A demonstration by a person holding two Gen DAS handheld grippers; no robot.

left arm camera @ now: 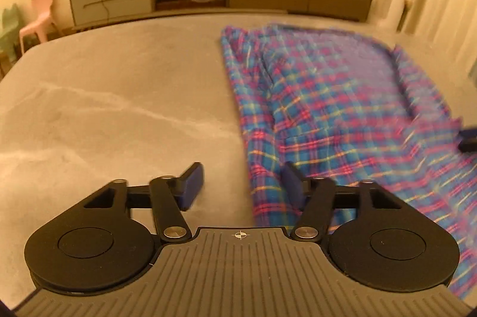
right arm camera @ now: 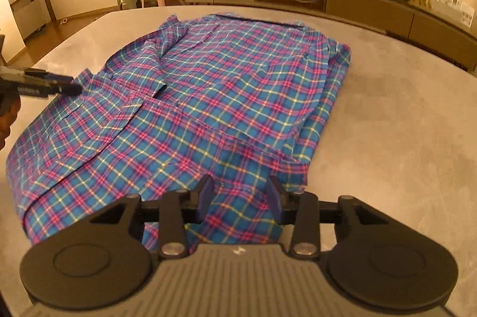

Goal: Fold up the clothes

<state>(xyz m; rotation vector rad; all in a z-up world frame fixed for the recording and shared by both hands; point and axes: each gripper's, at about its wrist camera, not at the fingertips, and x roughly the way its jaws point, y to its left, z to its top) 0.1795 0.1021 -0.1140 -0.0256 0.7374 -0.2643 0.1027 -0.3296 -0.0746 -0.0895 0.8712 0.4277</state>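
Cloth is lying partly folded mid-frame on the grey table: the plaid shirt, thin and limp, will be sagging, so you're pinching hems, with left gripper and right gripper both gaping empty.

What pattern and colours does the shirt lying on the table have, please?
Plaid shirt: blue ground with pink and yellow lines, sharpest in the right wrist view.

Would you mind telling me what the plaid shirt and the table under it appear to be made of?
The shirt looks like thin woven cloth, likely cotton, matte: it creases and lies in soft layered folds. The table looks like stone or a stone-look slab, grey, matte, with pale veins; which one I cannot tell.
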